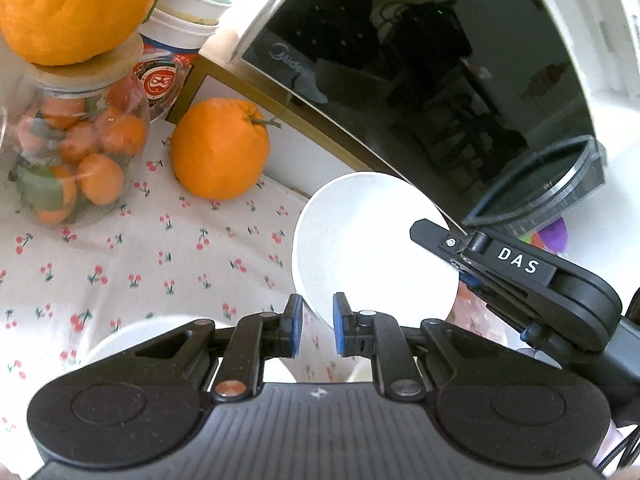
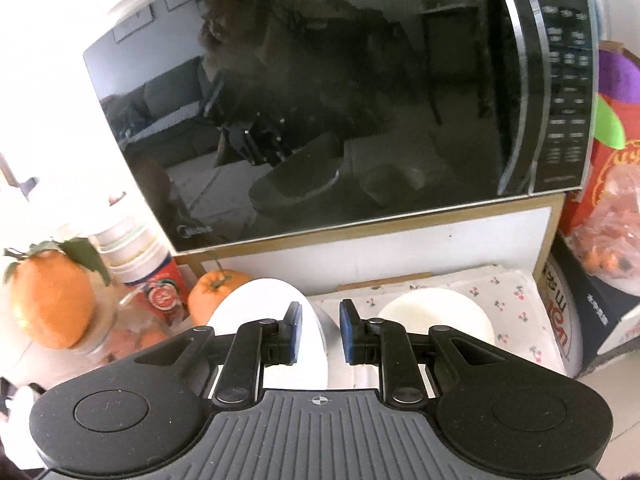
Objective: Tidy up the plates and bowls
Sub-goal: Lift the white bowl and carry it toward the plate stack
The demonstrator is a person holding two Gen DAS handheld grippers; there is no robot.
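Left wrist: white plate gripped between both tools.

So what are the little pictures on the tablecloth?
Tiny red cherries with green stems on the white tablecloth, clearest in the left wrist view.

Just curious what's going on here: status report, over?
Left gripper, right gripper: both shut on white plate, tilted. Second white dish on cherry cloth. Microwave close ahead.

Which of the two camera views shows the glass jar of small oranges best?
The left wrist view: the glass jar fills the left side, with its small oranges clear through the glass and a large orange on its lid. The right wrist view shows only a blurred lower part of it, low at the left.
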